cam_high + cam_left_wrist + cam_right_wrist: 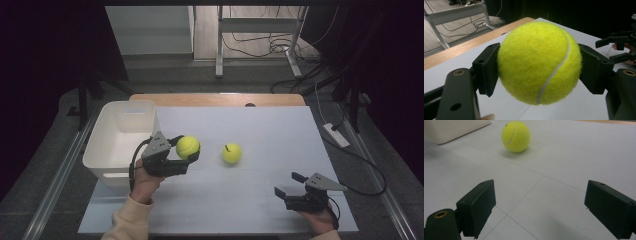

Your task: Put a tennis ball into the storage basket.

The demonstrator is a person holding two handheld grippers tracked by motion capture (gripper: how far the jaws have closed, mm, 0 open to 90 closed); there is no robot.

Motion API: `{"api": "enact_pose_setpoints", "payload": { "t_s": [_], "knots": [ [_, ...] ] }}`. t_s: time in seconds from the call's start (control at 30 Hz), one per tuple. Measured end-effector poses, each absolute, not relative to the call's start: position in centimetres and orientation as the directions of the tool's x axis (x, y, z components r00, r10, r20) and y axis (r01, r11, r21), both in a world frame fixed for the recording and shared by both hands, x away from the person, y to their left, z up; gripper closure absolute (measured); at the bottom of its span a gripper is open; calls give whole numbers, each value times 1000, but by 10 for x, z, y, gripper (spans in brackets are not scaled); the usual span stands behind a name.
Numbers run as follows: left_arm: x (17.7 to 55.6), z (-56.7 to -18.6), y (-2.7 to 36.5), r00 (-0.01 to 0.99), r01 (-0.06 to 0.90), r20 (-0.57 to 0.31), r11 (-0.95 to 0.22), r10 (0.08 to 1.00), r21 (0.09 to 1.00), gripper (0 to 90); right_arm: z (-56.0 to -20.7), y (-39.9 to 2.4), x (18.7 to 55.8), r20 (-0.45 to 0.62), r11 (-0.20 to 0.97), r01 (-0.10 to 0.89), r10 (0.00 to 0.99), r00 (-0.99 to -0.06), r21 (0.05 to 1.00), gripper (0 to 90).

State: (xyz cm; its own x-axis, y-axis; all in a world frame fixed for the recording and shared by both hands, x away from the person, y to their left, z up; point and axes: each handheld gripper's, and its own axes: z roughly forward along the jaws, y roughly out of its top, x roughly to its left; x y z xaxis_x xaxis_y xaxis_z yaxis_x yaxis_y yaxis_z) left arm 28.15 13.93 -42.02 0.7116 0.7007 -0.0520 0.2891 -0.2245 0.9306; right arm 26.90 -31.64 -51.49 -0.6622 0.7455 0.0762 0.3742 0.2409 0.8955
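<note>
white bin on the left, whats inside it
The white bin looks empty in the high view: bare white floor and walls. The left gripper and its tennis ball cover the bin's near right corner.

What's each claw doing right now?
Left claw: closed on a tennis ball.
Right claw: open, holding nothing.

Room around my table [260,125] is dim, edges nearly black. White top is evenly lit from overhead, no glare. Soft shadow under the loose ball [516,136]. My left claw's view is sharp up close, background soft.
</note>
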Motion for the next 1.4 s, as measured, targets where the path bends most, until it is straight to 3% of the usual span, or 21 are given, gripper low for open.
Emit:
{"api": "enact_pose_setpoints", "payload": {
  "t_s": [1.4],
  "knots": [
    [276, -403, 181, 623, 251, -42, -148, 781, 957, 267, -515, -317, 269, 71, 245, 372, 746, -662, 895, 100]
  ]
}}
